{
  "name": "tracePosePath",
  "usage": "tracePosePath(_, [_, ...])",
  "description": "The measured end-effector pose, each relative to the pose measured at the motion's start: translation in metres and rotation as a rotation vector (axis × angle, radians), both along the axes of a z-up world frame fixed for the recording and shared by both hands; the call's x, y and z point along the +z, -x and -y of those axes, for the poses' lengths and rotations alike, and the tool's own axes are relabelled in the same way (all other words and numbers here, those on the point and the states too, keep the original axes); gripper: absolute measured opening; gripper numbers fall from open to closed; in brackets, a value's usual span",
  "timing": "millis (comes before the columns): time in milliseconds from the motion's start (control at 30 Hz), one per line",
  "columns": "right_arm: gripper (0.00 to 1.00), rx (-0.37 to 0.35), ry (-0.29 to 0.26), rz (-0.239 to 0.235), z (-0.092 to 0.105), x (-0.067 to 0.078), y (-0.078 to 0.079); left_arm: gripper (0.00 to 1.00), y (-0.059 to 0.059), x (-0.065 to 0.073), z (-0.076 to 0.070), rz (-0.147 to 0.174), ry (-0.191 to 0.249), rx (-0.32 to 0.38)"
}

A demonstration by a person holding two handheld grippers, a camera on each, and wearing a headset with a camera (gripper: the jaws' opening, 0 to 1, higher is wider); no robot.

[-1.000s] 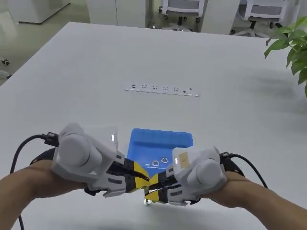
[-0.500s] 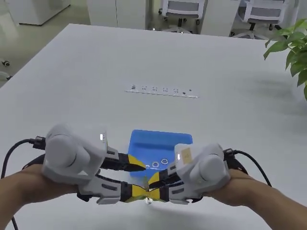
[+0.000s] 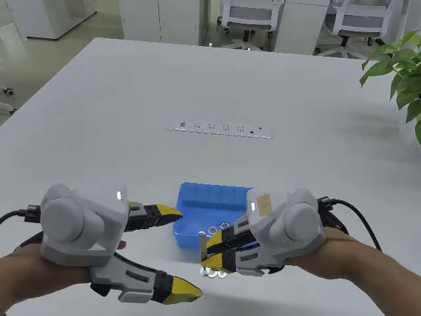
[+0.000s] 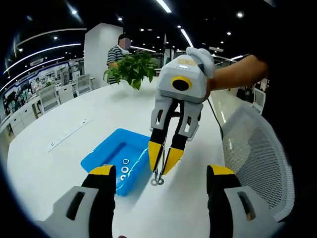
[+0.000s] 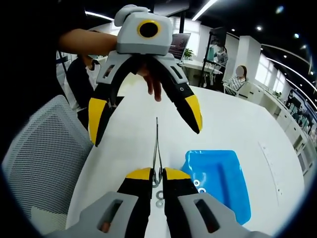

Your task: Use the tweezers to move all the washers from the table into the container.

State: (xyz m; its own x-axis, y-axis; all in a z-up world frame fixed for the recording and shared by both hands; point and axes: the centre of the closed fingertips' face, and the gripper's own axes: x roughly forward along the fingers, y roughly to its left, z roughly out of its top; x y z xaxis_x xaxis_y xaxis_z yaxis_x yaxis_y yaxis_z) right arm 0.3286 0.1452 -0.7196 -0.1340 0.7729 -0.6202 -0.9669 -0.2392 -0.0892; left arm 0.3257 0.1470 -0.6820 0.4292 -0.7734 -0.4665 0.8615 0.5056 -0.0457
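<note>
My left fingers [image 3: 164, 212] have drawn back and spread wide. My right fingers [image 3: 222, 241] pinch the tweezers [image 5: 157, 144], whose tips sit over loose washers [image 3: 214, 271] on the table [image 3: 131, 118], at six o'clock from the container [image 3: 197, 192]. Picking up, I judge; next I nip one and carry it toward twelve.

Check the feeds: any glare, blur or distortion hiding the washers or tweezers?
Head view: even light, sharp, but the washers look tiny beside the right gripper. Left gripper view: fisheye curves the table; tweezers clear. Right gripper view: dimmer, tweezers sharp.
</note>
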Motion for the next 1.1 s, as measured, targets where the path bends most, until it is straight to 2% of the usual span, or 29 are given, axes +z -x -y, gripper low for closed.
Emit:
tracePosePath(133, [0.08, -0.007, -0.005, 0.002, 0.002, 0.009, -0.004, 0.9, -0.002, 0.002, -0.002, -0.005, 0.025, 0.024])
tracePosePath(400, [0.08, -0.04, -0.018, 0.011, 0.008, 0.021, -0.021, 0.99, -0.004, 0.001, -0.007, -0.006, 0.031, 0.065])
tracePosePath(633, [0.08, -0.068, -0.036, 0.019, 0.009, 0.029, -0.039, 0.99, -0.009, 0.002, -0.011, -0.006, 0.035, 0.088])
tracePosePath(900, [0.09, -0.093, -0.049, 0.033, 0.011, 0.029, -0.057, 0.99, -0.014, 0.001, -0.013, -0.005, 0.036, 0.097])
tracePosePath(1100, [0.09, -0.111, -0.044, 0.041, 0.014, 0.021, -0.069, 0.99, -0.022, 0.002, -0.012, -0.001, 0.036, 0.097])
